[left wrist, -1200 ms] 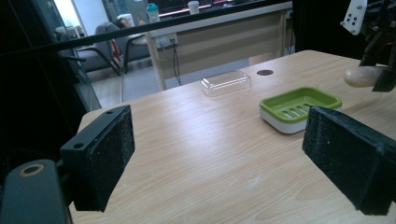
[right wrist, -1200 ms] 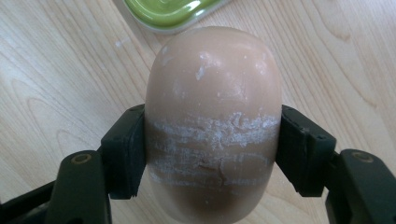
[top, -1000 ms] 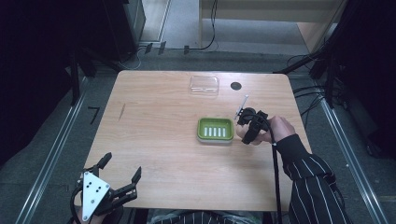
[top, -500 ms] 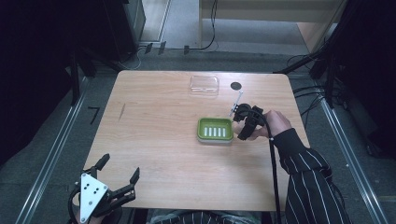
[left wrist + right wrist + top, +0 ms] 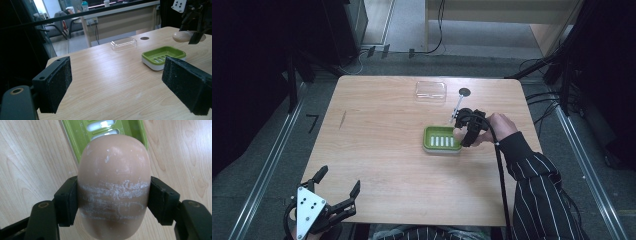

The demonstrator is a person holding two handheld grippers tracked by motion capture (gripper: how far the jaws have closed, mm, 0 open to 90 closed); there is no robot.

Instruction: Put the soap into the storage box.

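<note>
My right gripper [image 5: 464, 131] is shut on a tan oval soap bar [image 5: 113, 182], held above the right edge of a green soap dish [image 5: 441, 139] on the wooden table [image 5: 382, 135]. The soap [image 5: 183, 36] hangs just past the dish [image 5: 162, 55] in the left gripper view. In the right gripper view the dish [image 5: 75, 132] lies beyond the soap, which fills the gap between the pads [image 5: 66, 202]. My left gripper [image 5: 337, 192] stays open at the table's near left corner, holding nothing, with its pads [image 5: 56, 82] wide apart.
A clear plastic lid [image 5: 431, 91] lies near the table's far edge, with a small black round mark [image 5: 465, 92] to its right. A thin pencil-like line [image 5: 342, 119] marks the left part of the table. Cables and metal rails run along the floor on both sides.
My right gripper has moved left and slightly toward the person with the soap, from beside the dish to over its right edge. The left gripper has barely shifted.
</note>
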